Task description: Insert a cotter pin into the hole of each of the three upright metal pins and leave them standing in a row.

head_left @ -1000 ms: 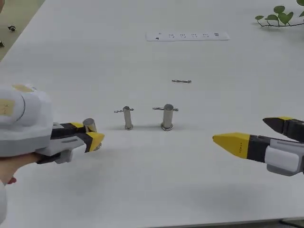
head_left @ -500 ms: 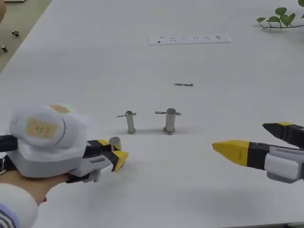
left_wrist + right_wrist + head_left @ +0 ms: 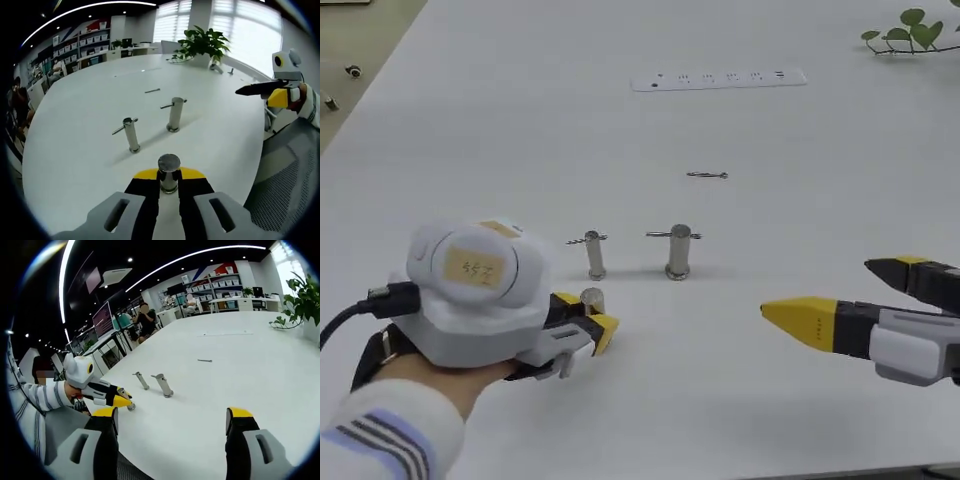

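Within left gripper (image 3: 169, 176), smooth cylindrical metal pin (image 3: 169, 165).

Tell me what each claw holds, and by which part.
Left claw grips a metal pin by its shaft, just under the head. Right claw is open, holding nothing.

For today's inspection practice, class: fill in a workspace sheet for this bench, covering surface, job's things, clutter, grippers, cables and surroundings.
Surface: white table, nothing spilled.
Job's things: first metal pin and second metal pin upright, a cotter pin through each; third metal pin without one; spare cotter pin lying beyond them.
Clutter: power strip and plant sprig at the far side.
Grippers: left gripper shut on third metal pin; right gripper open, empty.
Cables: black cable behind left gripper.
Surroundings: office shelves, desks, people.
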`<state>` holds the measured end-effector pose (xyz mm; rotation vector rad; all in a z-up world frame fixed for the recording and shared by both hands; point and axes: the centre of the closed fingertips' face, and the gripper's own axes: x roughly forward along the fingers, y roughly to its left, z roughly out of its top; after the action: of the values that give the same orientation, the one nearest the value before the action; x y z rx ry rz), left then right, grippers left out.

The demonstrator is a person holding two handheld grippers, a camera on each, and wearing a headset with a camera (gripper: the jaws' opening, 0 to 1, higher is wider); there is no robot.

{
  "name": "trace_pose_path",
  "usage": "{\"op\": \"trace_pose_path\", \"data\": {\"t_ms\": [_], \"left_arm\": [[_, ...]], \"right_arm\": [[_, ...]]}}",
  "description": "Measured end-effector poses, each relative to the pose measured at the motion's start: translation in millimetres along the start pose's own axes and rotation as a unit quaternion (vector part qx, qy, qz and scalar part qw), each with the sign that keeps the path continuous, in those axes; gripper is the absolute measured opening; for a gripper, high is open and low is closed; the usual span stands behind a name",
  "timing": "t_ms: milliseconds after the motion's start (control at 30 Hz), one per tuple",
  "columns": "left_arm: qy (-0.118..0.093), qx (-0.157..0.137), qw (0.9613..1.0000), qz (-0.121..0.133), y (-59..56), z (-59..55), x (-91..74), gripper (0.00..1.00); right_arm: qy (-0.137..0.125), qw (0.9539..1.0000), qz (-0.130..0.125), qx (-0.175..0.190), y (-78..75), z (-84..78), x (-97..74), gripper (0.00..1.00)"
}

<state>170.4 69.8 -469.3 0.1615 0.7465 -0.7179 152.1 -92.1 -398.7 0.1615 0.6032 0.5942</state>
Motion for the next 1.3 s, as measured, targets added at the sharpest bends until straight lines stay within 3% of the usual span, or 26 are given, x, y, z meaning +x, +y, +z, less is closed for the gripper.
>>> {"op": "trace_pose_path", "data": {"t_ms": [400, 633, 833, 967, 1067, 1167, 1233, 1300], "left_arm": [[-0.005, -0.006, 0.9999, 0.009, -1.4, -1.6, 0.1, 0.10], [-0.010, 0.024, 0.9995, 0.018, -5.1, -4.3, 0.4, 0.10], [-0.023, -0.009, 0.9994, 0.025, -3.1, -5.2, 1.1, 0.11], [-0.018, 0.002, 0.9996, 0.022, -3.3, -6.3, 0.1, 0.11], [-0.033, -0.010, 0.9994, 0.008, -4.5, 0.5, -4.7, 0.18], [-0.037, -0.001, 0.9993, 0.003, -2.7, 6.4, -12.1, 0.31], [-0.038, 0.015, 0.9991, -0.001, -0.6, 10.2, -17.1, 0.32], [-0.050, 0.010, 0.9985, -0.019, -1.6, 16.3, -22.7, 0.34]], "right_arm": [[0.001, 1.0000, -0.003, 0.000, -2.5, -1.3, 1.0, 0.87], [0.002, 1.0000, -0.001, -0.001, -0.7, -3.5, 1.3, 0.87], [0.001, 1.0000, -0.002, 0.001, -0.6, -4.9, 0.1, 0.87], [0.000, 1.0000, -0.004, 0.001, -1.0, -4.8, -1.3, 0.87], [0.000, 1.0000, -0.005, 0.001, -1.8, -4.5, -2.2, 0.87], [0.001, 1.0000, -0.006, 0.000, -3.2, -5.0, -2.6, 0.87], [0.004, 0.9999, -0.011, 0.000, -6.1, -6.2, -3.5, 0.87], [0.005, 0.9999, -0.014, 0.000, -8.6, -6.6, -4.8, 0.87]]}}
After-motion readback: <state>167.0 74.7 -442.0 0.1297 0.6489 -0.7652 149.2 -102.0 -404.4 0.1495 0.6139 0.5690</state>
